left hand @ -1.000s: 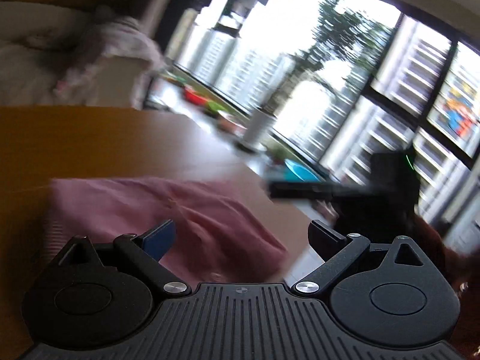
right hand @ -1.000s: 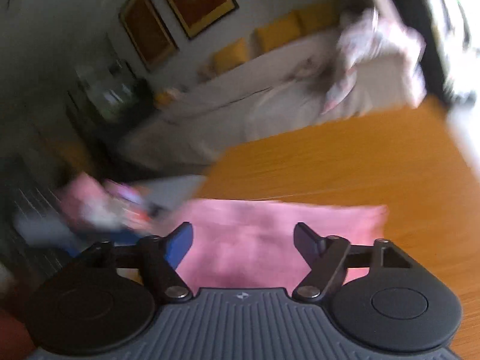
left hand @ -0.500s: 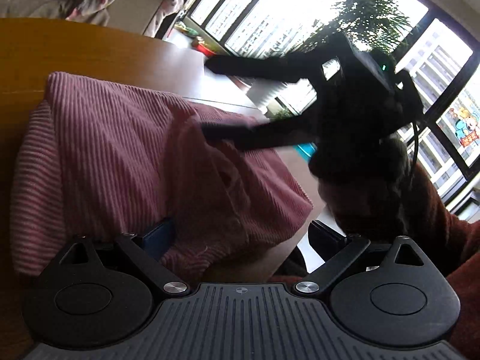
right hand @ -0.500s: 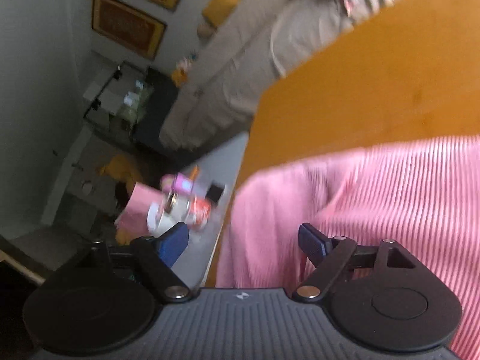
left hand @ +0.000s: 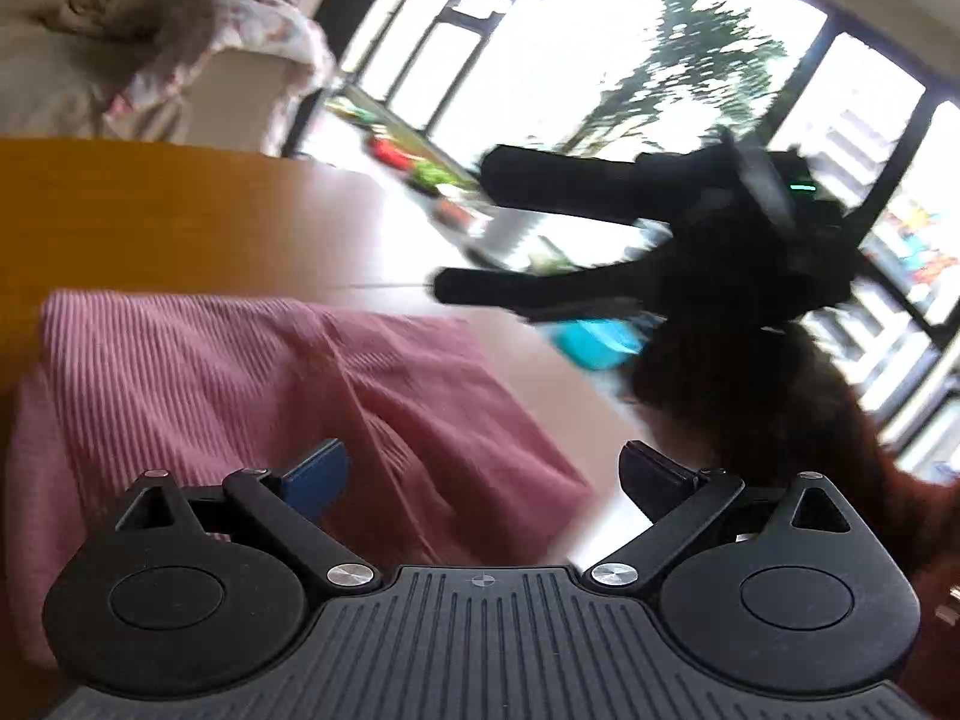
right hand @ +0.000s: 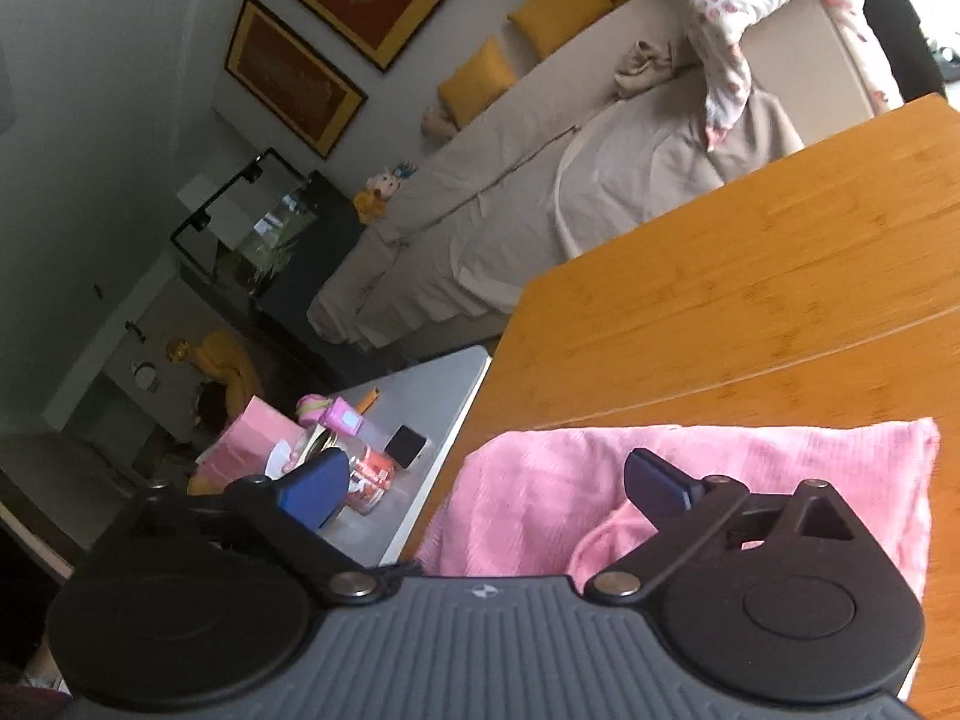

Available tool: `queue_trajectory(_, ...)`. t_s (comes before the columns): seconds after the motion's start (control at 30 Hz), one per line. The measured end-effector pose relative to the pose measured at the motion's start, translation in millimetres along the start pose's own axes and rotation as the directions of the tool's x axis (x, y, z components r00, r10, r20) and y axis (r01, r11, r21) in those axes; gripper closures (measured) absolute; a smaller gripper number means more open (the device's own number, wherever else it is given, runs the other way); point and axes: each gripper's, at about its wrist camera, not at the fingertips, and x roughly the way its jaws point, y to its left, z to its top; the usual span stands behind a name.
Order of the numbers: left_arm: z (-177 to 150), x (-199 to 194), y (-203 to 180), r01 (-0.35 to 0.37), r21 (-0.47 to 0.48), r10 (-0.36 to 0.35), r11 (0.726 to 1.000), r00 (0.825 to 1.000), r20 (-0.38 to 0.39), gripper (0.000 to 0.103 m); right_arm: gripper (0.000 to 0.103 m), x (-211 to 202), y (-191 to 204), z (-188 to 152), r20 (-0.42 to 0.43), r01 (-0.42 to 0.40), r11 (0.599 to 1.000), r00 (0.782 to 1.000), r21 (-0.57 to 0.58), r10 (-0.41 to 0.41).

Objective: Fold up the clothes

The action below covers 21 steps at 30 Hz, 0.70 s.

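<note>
Evidently the task's thing, a pink ribbed garment (right hand: 708,480), lay folded in a low bundle on the wooden desk (right hand: 750,300), directly ahead of and beneath the right tongs (right hand: 492,480). It sat close to the desk's near-left corner as those tongs faced it. The right tongs were opening, their jaws wide, with nothing pressed between the pads; the right-hand pad hovered over the cloth. The left tongs (left hand: 483,471) likewise stood apart and clamped on nothing, the pink ribbed garment (left hand: 240,372) spread just ahead of them and below.

Judged from its draping folds and rib texture, the garment should be light, soft and limp. It would likely sag when lifted, and one layer could slide over another. It appeared not fragile. A sound hold would be at an outer corner or along a doubled edge, pinching all layers together; the thick rounded fold nearest the right tongs looked harder to pinch cleanly.

Surroundings: in the left wrist view the right tongs (left hand: 468,228) stood ahead and to the right, above the garment's far end, so the two tools might crowd one another. Left of the right tongs, beyond the desk edge, stood a lower grey side table (right hand: 432,414) carrying small items. A beige sofa (right hand: 540,180) lay well beyond. The desk beyond the garment showed no obstruction.
</note>
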Motion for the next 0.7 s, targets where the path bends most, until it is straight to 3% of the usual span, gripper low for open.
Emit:
queue_trajectory(0.03, 1.2, 7.3, -2.0, -0.054, 0.016, 0.054, 0.998, 0.999, 0.002, 0.004, 0.004, -4.4, -3.0, -2.2, 0.012, 0.012, 1.000, 1.000, 0.004, -0.012)
queue_trajectory(0.1, -0.1, 22.7, -15.3, -0.182, 0.109, 0.182, 0.977, 0.983, 0.005, 0.024, 0.002, -15.7, -8.3, -8.2, 0.037, 0.044, 0.999, 0.998, 0.008, -0.044)
queue_trajectory(0.13, -2.1, 29.1, -20.3, -0.229, 0.147, 0.231, 0.962, 0.973, 0.001, 0.050, 0.002, -20.0, -10.3, -11.2, 0.047, 0.064, 0.998, 0.997, 0.000, -0.064)
queue_trajectory(0.23, -7.6, 36.6, -26.3, -0.287, 0.188, 0.294, 0.939, 0.956, -0.013, 0.060, 0.000, -31.2, -15.1, -19.4, 0.078, 0.147, 0.988, 0.987, -0.044, -0.143)
queue_trajectory(0.27, -7.6, 35.4, -27.7, -0.297, 0.188, 0.304, 0.936, 0.952, -0.010, 0.068, 0.000, -33.3, -16.9, -20.7, 0.086, 0.170, 0.984, 0.983, -0.055, -0.165)
queue_trajectory(0.37, -2.2, 32.3, -32.5, -0.304, 0.195, 0.310, 0.932, 0.951, 0.001, 0.075, 0.000, -36.1, -23.1, -22.6, 0.103, 0.211, 0.976, 0.973, -0.061, -0.204)
queue_trajectory(0.5, -7.8, 41.8, -42.4, -0.292, 0.257, 0.308, 0.921, 0.951, -0.021, 0.075, 0.000, -30.7, -33.3, -24.2, 0.102, 0.206, 0.978, 0.974, -0.029, -0.202)
queue_trajectory(0.7, -18.9, 49.5, -56.1, -0.394, 0.371, 0.419, 0.841, 0.908, 0.016, 0.078, 0.000, -27.7, -34.6, -32.2, 0.096, 0.259, 0.964, 0.963, -0.055, -0.253)
